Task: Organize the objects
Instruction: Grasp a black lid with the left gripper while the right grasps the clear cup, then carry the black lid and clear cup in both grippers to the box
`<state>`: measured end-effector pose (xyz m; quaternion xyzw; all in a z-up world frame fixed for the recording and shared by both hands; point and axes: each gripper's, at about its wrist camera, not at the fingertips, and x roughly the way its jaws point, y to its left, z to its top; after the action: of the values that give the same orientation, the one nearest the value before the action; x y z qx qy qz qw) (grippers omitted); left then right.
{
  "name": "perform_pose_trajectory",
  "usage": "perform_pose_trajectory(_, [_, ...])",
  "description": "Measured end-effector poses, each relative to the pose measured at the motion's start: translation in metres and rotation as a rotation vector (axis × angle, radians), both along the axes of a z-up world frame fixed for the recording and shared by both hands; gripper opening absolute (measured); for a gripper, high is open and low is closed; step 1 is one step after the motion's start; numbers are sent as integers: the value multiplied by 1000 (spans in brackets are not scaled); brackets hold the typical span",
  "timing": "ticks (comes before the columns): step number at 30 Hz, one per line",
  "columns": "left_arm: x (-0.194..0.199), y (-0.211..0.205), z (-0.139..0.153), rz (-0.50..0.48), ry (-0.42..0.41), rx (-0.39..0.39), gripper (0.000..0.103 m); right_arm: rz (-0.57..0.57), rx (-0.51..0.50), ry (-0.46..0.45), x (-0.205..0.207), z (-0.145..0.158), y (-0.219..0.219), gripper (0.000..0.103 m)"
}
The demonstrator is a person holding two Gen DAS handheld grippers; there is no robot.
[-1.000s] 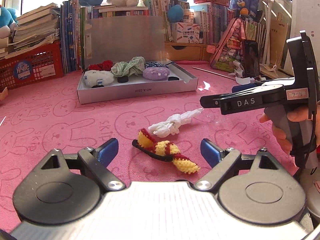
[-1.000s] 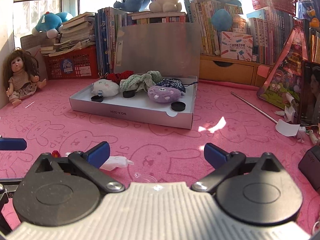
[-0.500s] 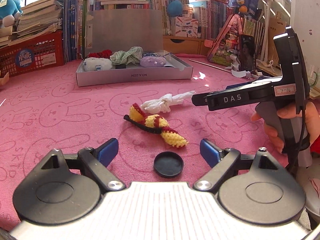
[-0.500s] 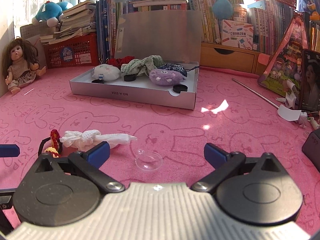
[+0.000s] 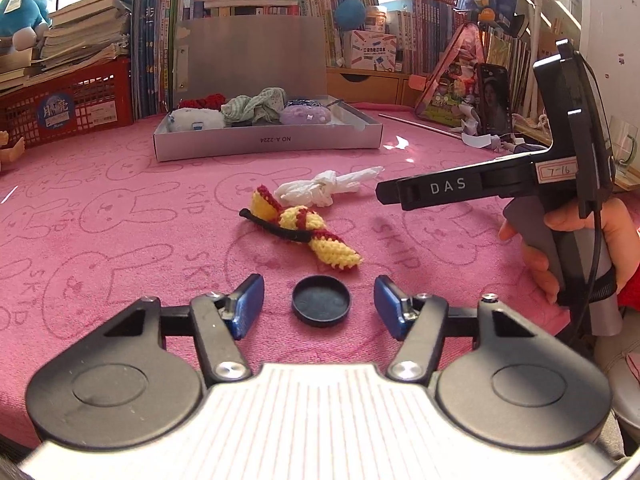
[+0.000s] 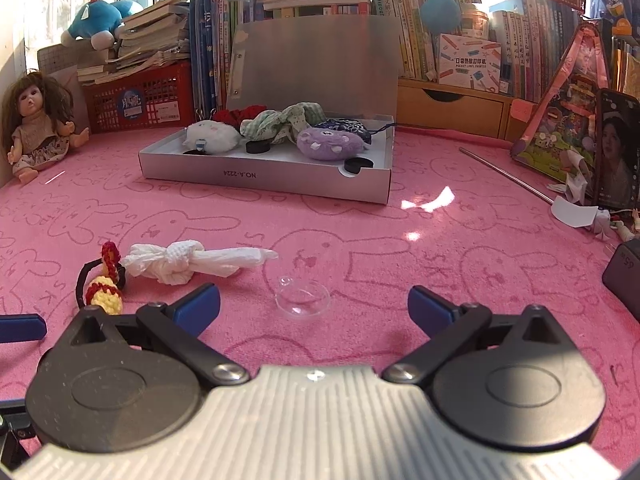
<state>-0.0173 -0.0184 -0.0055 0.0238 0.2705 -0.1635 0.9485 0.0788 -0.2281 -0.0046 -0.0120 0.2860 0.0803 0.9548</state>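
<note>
Pink cloth printed with rabbit outlines covers the bench (image 5: pixel 120 216). On it, toward the near edge, a small black cap (image 5: pixel 321 305) lies flat between the blue pads of the left gripper (image 5: pixel 319 307); the jaws have just been closing in on it, yet a gap shows on each side and the pads do not touch it. Just beyond the cap lies a yellow-and-red crocheted hair tie (image 5: pixel 304 232), with a knotted white tissue (image 5: pixel 320 192) touching its far end. The right gripper (image 6: pixel 313 307), gripped by a hand (image 5: pixel 592 240), stands released and wide, with a clear plastic dome (image 6: pixel 303 298) lying between its fingers, untouched. Toward the far edge sits an open grey box (image 6: pixel 256 178) holding plush toys, scrunchies and more black caps.
</note>
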Motion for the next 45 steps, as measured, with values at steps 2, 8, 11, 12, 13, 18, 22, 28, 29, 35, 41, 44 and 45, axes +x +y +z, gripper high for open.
perform_pose_trajectory(2, [-2,1,0,13,-2,2,59,-4,-10,-5,0,0,2,102])
perform_pose_trajectory(8, [-7,5,0,29,1,-5,49,16,-46,-14,-3,-1,8,94])
perform_pose_trajectory(11, [-8,6,-1,30,1,-3,44,20,-42,-1,-1,-2,9,89])
perform_pose_trajectory(12, [-8,6,0,30,2,-4,41,22,-39,2,-1,-2,8,86])
perform_pose_trajectory(13, [-8,6,0,30,3,-5,37,24,-35,3,-1,-3,8,85])
perform_pose_trajectory(18, [-8,8,2,27,5,-17,37,37,-21,1,-2,-3,7,72])
perform_pose_trajectory(22, [-7,9,5,32,-3,-17,37,58,-6,-3,-4,-3,7,55])
perform_pose_trajectory(28, [-1,14,13,48,-29,-16,37,71,16,1,-9,-2,11,31])
perform_pose_trajectory(29, [0,15,15,53,-33,-18,37,70,17,1,-9,-2,11,31])
perform_pose_trajectory(35, [8,21,21,88,-47,-12,37,67,30,8,-10,1,10,31])
perform_pose_trajectory(41, [13,24,24,95,-48,3,37,65,24,-4,-12,6,10,31])
perform_pose_trajectory(44, [20,26,29,97,-48,-2,37,62,20,-10,-12,9,10,31])
perform_pose_trajectory(45, [23,26,31,99,-49,-3,37,63,18,-13,-11,11,10,31])
